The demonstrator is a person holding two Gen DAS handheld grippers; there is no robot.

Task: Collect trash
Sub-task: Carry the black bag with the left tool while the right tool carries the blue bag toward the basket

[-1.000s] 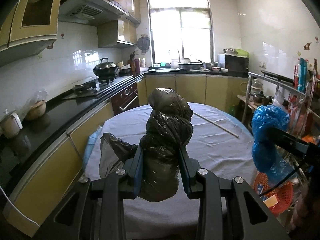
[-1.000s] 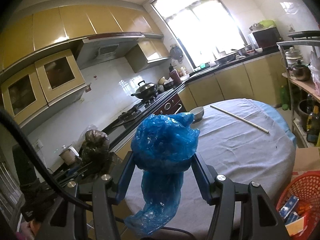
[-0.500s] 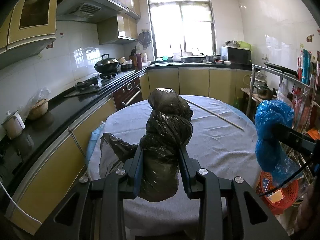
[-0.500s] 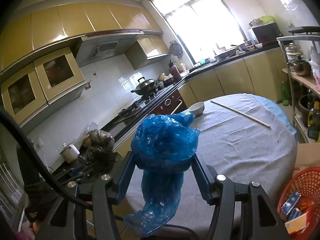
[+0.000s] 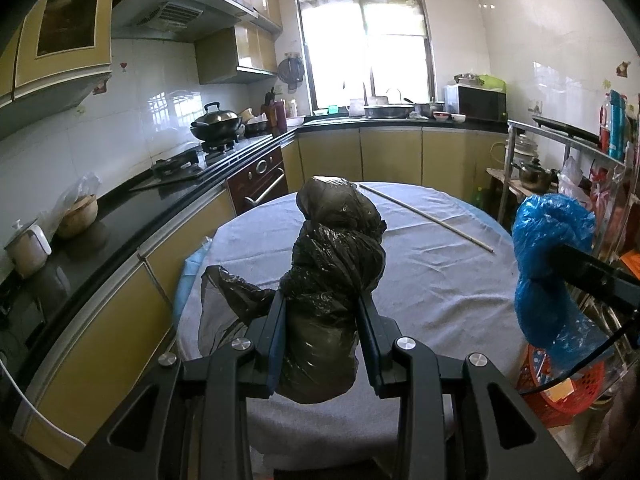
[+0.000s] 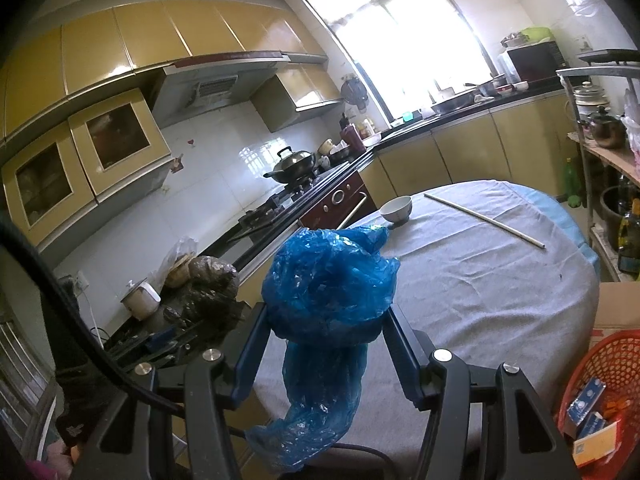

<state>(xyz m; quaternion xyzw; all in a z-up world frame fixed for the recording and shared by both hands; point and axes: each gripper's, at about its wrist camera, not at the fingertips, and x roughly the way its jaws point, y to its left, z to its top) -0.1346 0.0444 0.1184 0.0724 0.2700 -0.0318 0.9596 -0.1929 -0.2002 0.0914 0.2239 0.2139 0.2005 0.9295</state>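
1. A yellow-cabinet kitchen framed a round table [image 6: 500, 280] under a grey cloth, a white bowl [image 6: 396, 209] near its far edge beside a long thin stick [image 6: 482, 220].
2. The black bag [image 5: 334, 264] was crumpled, glossy plastic, knotted into lumps, a loose flap trailing to its left; the blue bag [image 6: 328, 288] was wrinkled, translucent film, its tail dangling below.
3. The bowl was hidden behind the black bag in the left wrist view; the contents of both bags could not be made out.
4. The left gripper [image 5: 323, 328] pinched the black bag's middle above the table's near edge; the right gripper [image 6: 324, 344] clamped the blue bag's neck off the near-right edge.
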